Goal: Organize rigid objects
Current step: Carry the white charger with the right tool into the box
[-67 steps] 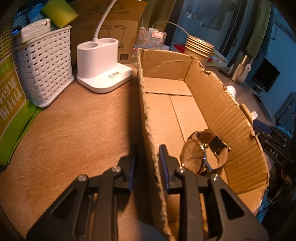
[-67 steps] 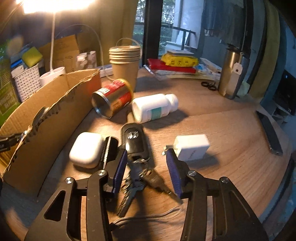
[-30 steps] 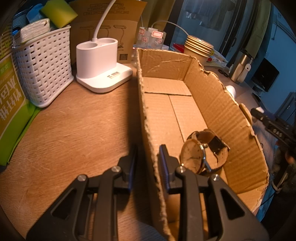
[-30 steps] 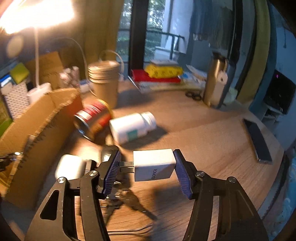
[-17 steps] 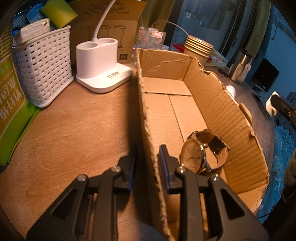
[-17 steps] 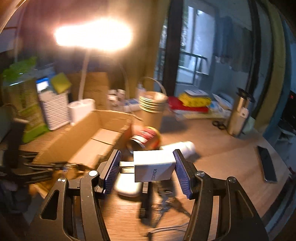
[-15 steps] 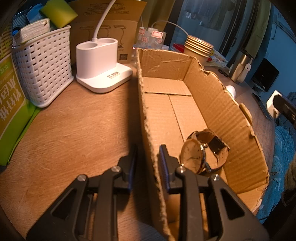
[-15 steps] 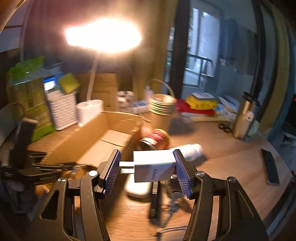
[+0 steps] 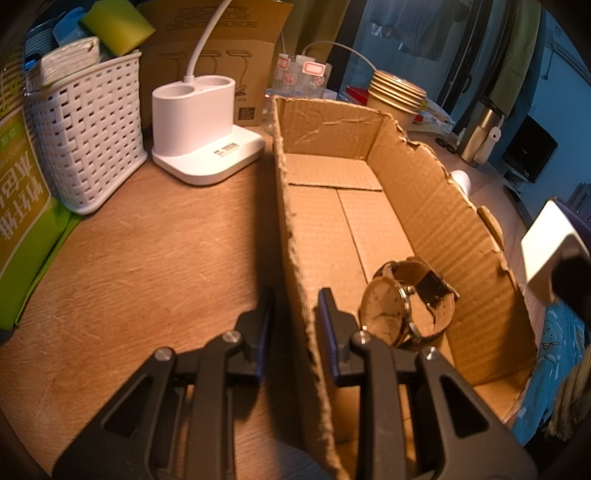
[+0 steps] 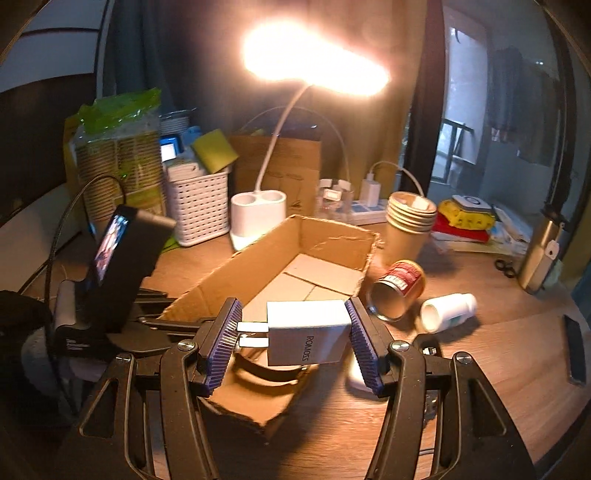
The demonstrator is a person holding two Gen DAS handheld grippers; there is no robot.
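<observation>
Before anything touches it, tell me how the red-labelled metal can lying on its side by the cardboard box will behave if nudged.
The red-labelled metal can lies on its side on the wooden desk, so it will probably roll. Its open mouth looks empty, so it is likely light. It lies near the white pill bottle, which it might knock.

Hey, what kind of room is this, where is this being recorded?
Most likely a cluttered desk in someone's home, perhaps a bedroom or study. A lit desk lamp stands on the wooden desk beside a white storage basket, clothes hang by the window behind, and a cardboard box sits amid household odds and ends.
</observation>
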